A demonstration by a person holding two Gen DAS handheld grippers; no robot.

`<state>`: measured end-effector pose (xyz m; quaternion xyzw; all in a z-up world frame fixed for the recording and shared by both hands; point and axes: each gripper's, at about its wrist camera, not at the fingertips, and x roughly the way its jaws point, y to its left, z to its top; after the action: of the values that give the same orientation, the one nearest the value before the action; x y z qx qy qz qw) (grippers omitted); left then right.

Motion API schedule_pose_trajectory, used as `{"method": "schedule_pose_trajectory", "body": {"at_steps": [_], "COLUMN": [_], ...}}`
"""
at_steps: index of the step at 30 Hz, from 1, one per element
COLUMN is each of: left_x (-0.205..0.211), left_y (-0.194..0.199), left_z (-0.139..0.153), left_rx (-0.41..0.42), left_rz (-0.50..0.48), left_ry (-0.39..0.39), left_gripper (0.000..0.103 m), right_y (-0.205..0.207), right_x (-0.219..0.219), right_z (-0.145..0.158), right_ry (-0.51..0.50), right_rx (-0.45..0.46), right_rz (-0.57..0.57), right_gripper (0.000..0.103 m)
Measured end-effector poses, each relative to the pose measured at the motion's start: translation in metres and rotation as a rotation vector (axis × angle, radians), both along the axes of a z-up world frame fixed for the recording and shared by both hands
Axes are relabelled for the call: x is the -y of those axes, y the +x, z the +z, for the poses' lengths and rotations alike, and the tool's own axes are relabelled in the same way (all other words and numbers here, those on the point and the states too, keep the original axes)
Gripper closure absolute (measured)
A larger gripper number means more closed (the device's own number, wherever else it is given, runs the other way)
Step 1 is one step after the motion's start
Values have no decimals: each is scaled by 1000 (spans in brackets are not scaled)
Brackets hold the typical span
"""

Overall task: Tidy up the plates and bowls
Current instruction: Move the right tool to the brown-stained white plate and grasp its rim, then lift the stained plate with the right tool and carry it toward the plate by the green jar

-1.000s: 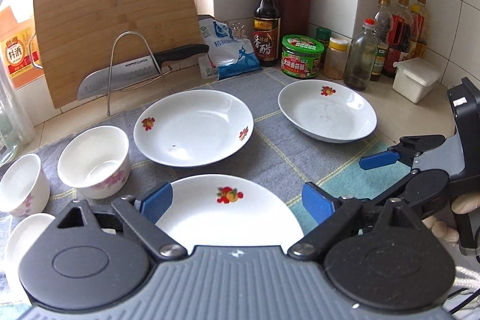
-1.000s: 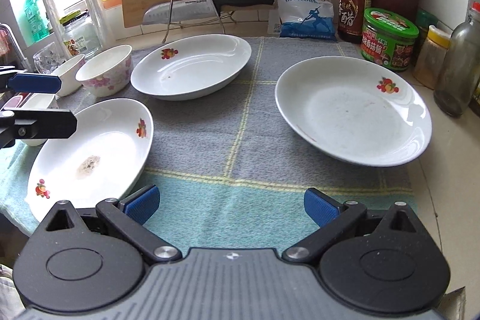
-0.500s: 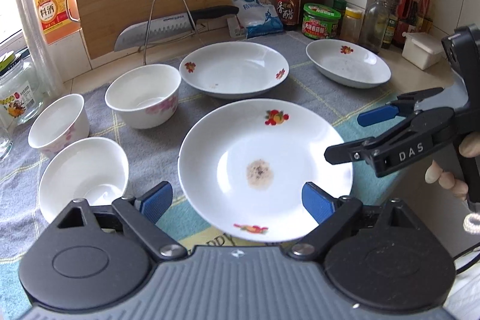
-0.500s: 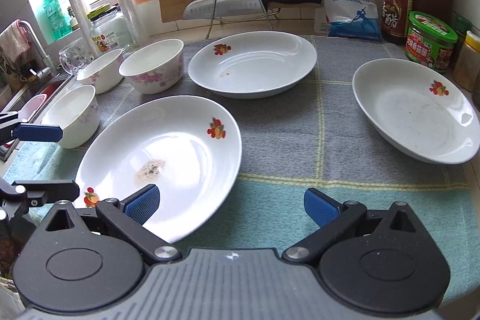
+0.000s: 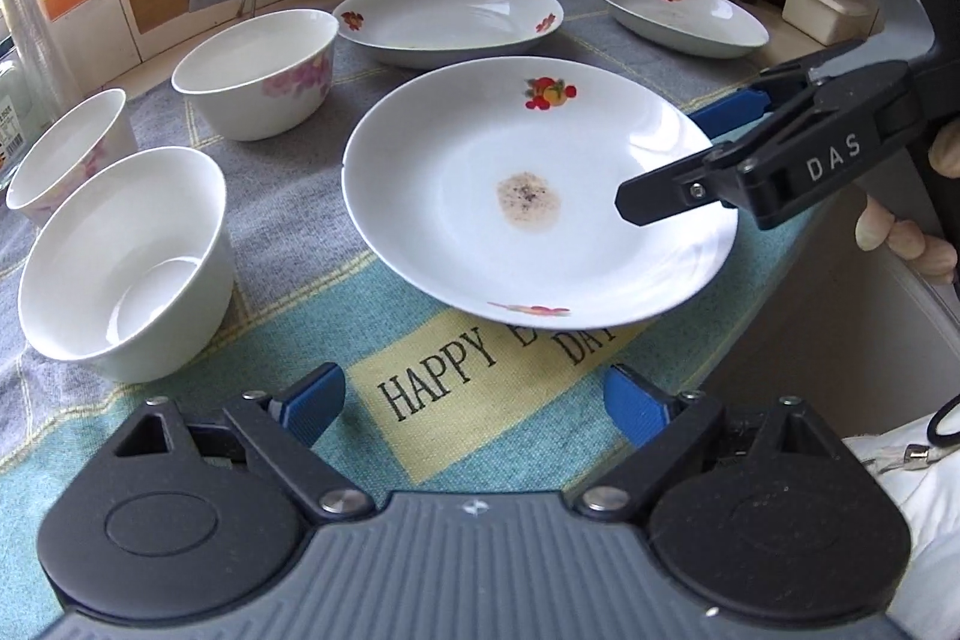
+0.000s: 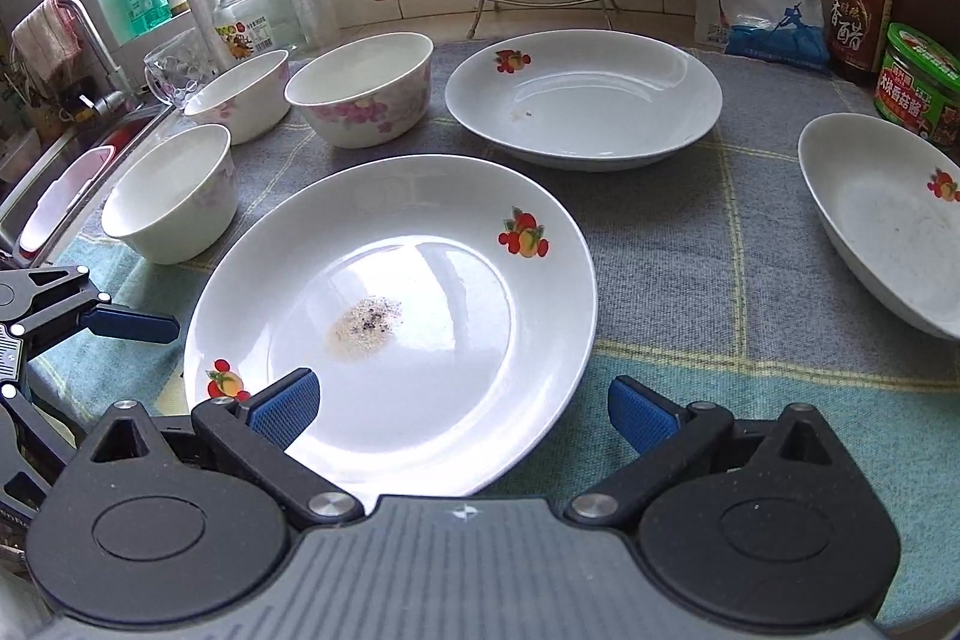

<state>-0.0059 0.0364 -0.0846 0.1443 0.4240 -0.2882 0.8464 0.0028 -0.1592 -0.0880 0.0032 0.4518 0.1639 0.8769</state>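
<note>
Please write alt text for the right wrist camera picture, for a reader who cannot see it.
The open right gripper hangs over the near edge of a white plate with a brownish stain at its centre, on a checked cloth. Three white bowls stand to the plate's left, two more plates behind and right. The open left gripper enters at the left edge.

Three white fruit-print plates, nearest one with a brownish stain, plus three white bowls sitting upright to its left, all unstacked.
</note>
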Motion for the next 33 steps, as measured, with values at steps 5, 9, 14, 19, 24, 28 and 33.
{"method": "schedule_pose_trajectory", "body": {"at_steps": [5,9,14,19,24,28,33], "left_x": [12,16,17,14,9,9,8], "left_y": [7,13,17,17,12,11,13], "left_z": [-5,-8,-8,-9,-11,-11,-11], "left_rx": [16,32,38,57,100,114,122], "left_rz": [-62,-79,-92,-99,-116,-113,-138], "left_ry": [-6,-19,-30,-49,-86,-95,-102], "left_gripper": [6,0,0,0,0,0,0], "right_y": [3,7,13,21,32,40,51], "right_x": [2,1,0,0,-2,-2,-2], "right_z": [-4,-7,-8,-8,-9,-10,-9], "right_ry": [2,-1,-1,6,9,21,36], "right_rx": [-20,-36,-37,-35,-36,-38,-53], "right_rz": [5,17,34,58,96,117,158], "right_gripper": [0,0,0,0,0,0,0]}}
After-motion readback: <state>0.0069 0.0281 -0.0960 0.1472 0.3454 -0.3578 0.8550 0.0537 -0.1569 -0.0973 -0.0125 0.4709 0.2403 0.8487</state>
